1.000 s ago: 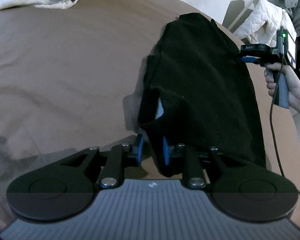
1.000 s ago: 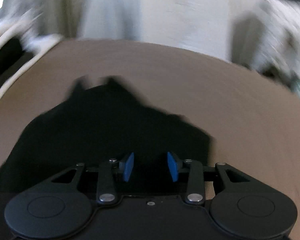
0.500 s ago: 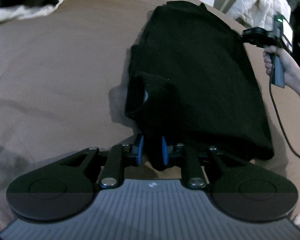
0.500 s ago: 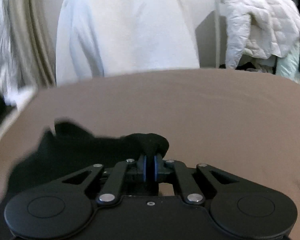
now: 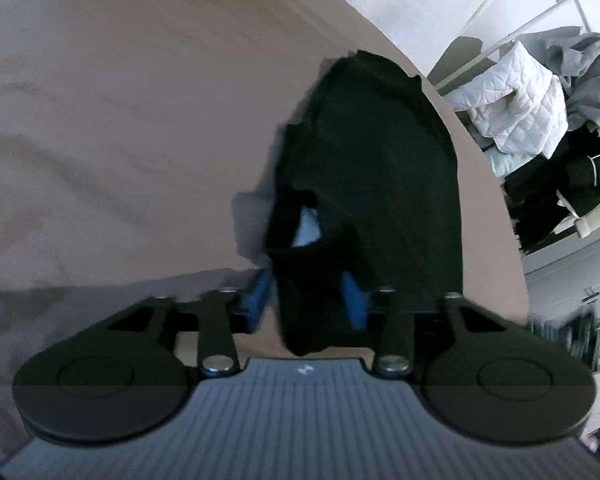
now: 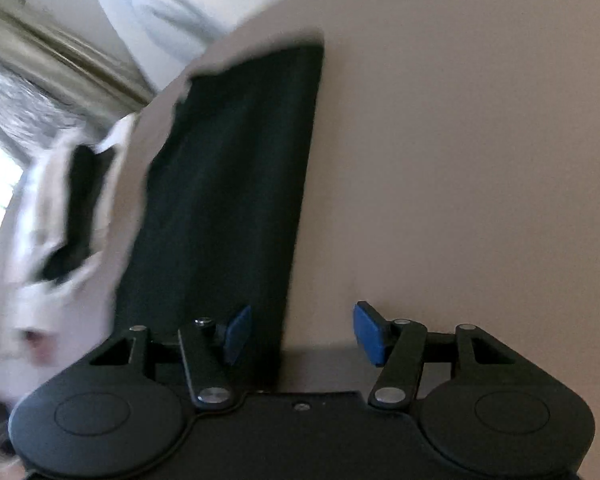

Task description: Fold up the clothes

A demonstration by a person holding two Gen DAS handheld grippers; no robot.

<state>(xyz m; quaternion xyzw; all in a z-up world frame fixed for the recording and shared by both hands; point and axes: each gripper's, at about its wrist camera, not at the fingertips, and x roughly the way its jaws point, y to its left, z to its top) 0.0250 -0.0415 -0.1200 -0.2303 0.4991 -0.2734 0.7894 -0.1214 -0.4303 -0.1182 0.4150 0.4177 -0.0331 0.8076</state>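
**Black garment lies lengthwise on the brown bed; left gripper spread around its near end, right gripper spread beside its edge**

- Black garment (image 5: pixel 372 184): a long, narrow dark shape on the brown bed sheet (image 5: pixel 120 140). Whether that narrowness comes from folding, or how many layers there are, cannot be told; the cloth is too dark to read.
- Long axis runs straight away from both grippers, near end at the fingers, far end toward the wall.
- Left gripper (image 5: pixel 308 300): blue pads apart, a raised bunch of the garment's near end between them. A pale patch, perhaps a label, shows in the bunch. Fingers look parted rather than pinched on the cloth, though motion blur softens the contact.
- Right gripper (image 6: pixel 304 334): fingers wide apart, nothing between them. The garment's (image 6: pixel 228 200) straight right edge passes just right of the left pad (image 6: pixel 236 332); bare sheet fills most of the gap.
- Judgement: the left gripper is nearer a hold, with cloth already between its fingers; the right sits at the long side edge.
- Hard to make out: right view is blurred; a white-and-dark cloth heap (image 6: pixel 72 208) at left is smeared. The garment's near end is hidden behind both gripper bodies.
- Off the bed: clothes rack with a white quilted jacket (image 5: pixel 516 96).
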